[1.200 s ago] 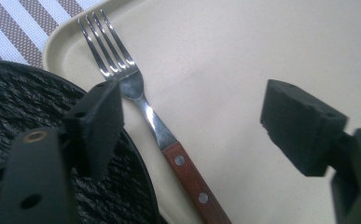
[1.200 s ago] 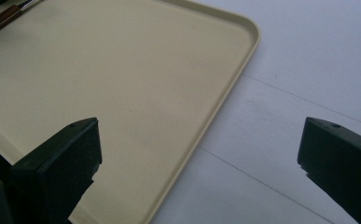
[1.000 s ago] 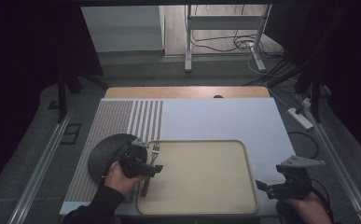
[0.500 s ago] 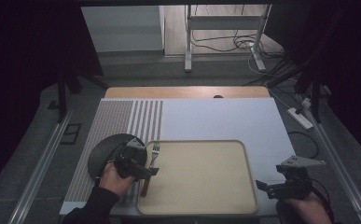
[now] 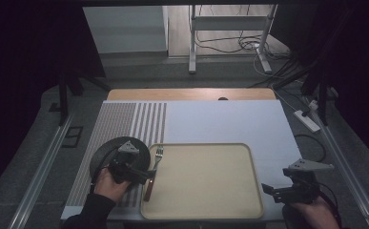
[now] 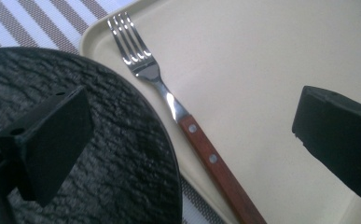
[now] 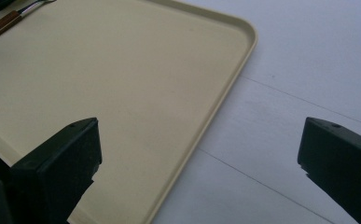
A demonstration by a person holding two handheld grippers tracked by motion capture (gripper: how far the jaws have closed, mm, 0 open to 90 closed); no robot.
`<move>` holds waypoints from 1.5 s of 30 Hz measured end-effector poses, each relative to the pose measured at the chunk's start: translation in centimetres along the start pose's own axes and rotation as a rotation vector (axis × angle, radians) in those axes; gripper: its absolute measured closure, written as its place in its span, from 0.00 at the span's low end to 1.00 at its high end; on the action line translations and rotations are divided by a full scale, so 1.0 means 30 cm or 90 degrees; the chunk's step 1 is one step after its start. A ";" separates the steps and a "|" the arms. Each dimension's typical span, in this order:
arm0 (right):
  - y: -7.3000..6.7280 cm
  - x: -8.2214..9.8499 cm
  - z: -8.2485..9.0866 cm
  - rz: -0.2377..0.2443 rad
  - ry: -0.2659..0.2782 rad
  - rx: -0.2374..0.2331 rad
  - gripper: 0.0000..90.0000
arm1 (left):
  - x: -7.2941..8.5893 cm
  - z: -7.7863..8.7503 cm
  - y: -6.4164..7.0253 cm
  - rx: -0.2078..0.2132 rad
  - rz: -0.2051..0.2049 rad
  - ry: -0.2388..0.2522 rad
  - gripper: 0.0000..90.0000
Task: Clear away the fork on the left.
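Note:
A fork [image 6: 169, 95] with a wooden handle lies along the left edge of the beige tray [image 5: 206, 191], tines pointing away from me. My left gripper [image 6: 192, 112] hangs over the seam between the black plate [image 6: 108, 140] and the tray. Its jaws have just been opening and stand wide, with the fork lying free below them. From above, the left gripper [image 5: 143, 174] sits over the plate's [image 5: 107, 151] right side, just left of the fork [image 5: 152, 175]. My right gripper [image 5: 271, 189] rests open past the tray's near right corner, and the right gripper [image 7: 199, 140] holds nothing.
A pale mat [image 5: 225, 121] with a striped band [image 5: 134, 119] at its left covers the table. The tray's rim [image 7: 225, 88] runs between the right jaws, and the fork's handle [image 7: 1, 25] peeks in at that view's top left. Cables and a stand lie on the floor beyond.
My left gripper has drawn back to the left, off the fork and over the plate. The fork stays on the tray's edge. The right gripper has not moved.

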State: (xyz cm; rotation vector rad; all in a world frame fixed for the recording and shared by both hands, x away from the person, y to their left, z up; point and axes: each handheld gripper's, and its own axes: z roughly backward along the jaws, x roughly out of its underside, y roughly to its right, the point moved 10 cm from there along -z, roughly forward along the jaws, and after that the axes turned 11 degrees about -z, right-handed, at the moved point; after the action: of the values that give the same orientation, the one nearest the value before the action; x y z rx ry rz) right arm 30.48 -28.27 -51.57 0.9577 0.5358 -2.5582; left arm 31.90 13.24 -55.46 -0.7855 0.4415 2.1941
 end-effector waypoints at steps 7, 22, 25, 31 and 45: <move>-0.001 0.000 0.000 0.002 -0.001 0.000 0.00 | 0.028 0.049 -0.009 -0.018 0.015 0.027 0.00; -0.002 0.000 -0.002 0.003 -0.002 0.002 0.00 | 0.100 0.126 -0.012 -0.048 0.028 0.044 0.00; -0.002 0.001 -0.002 0.003 -0.003 0.002 0.00 | 0.116 0.143 -0.013 -0.054 0.033 0.047 0.00; -0.001 0.001 -0.002 0.002 -0.004 0.004 0.00 | 0.151 0.181 -0.016 -0.069 0.050 0.058 0.00; 0.001 0.001 -0.004 -0.001 -0.004 0.005 0.00 | 0.222 0.250 -0.015 -0.108 0.065 0.076 0.00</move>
State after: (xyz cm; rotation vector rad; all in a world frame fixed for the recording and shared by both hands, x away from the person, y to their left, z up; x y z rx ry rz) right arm 30.54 -28.25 -51.68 0.9518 0.5245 -2.5665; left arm 25.74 21.06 -54.23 -1.0102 0.3644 2.3103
